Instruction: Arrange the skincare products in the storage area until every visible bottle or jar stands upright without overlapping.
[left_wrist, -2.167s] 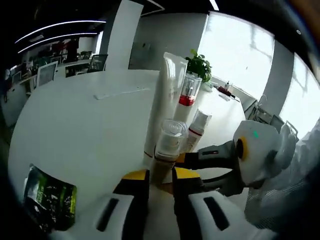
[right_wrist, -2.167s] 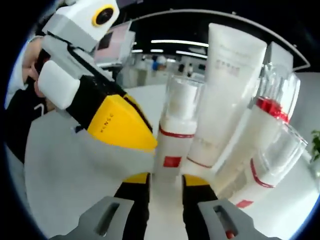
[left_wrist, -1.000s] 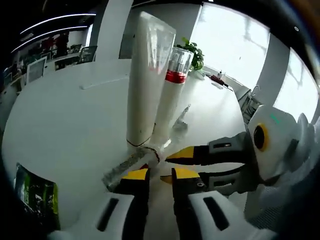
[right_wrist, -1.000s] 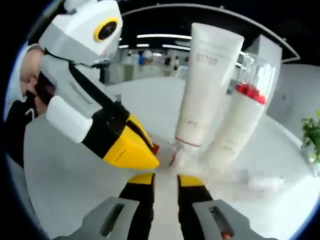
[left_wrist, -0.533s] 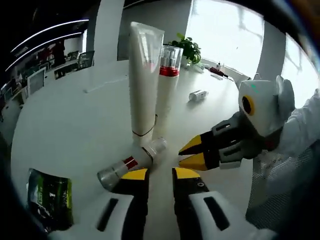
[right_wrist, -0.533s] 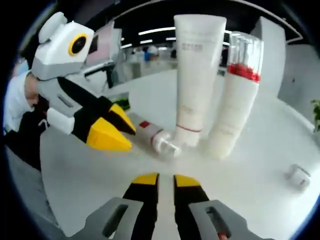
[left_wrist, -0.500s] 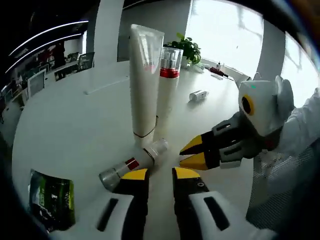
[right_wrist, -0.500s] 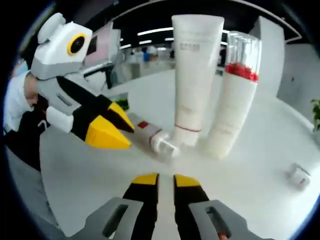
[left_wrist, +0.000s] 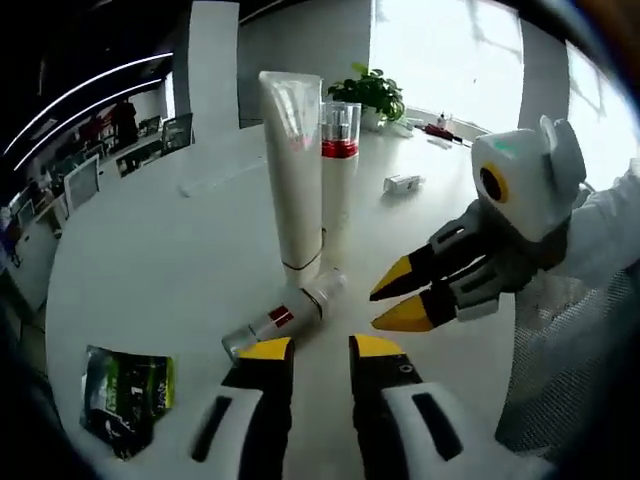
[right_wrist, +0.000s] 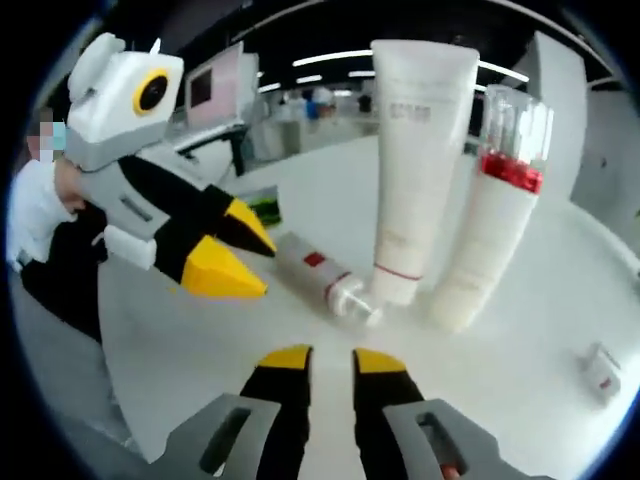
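Observation:
A tall white tube (left_wrist: 297, 180) stands upright on its cap, with a white bottle with a red band and clear cap (left_wrist: 338, 165) upright just behind it. A small red-banded bottle (left_wrist: 285, 315) lies on its side at the tube's foot, a short way beyond my left gripper (left_wrist: 322, 350), which is open and empty. My right gripper (left_wrist: 398, 303) comes in from the right, jaws slightly apart. In the right gripper view the tube (right_wrist: 415, 150), the upright bottle (right_wrist: 495, 230) and the fallen bottle (right_wrist: 325, 275) lie beyond my open right gripper (right_wrist: 330, 362); the left gripper (right_wrist: 235, 252) hovers left of the fallen bottle.
Another small bottle (left_wrist: 402, 183) lies on its side farther off on the round white table (left_wrist: 150, 250); it also appears as the bottle (right_wrist: 603, 368) at the right. A green packet (left_wrist: 125, 395) lies near the table's front left. A potted plant (left_wrist: 375, 90) stands at the back.
Two small bottles that stood by the tube, between the jaws, have toppled: one lies at the tube's foot, one farther away. Both grippers have drawn back and hold nothing.

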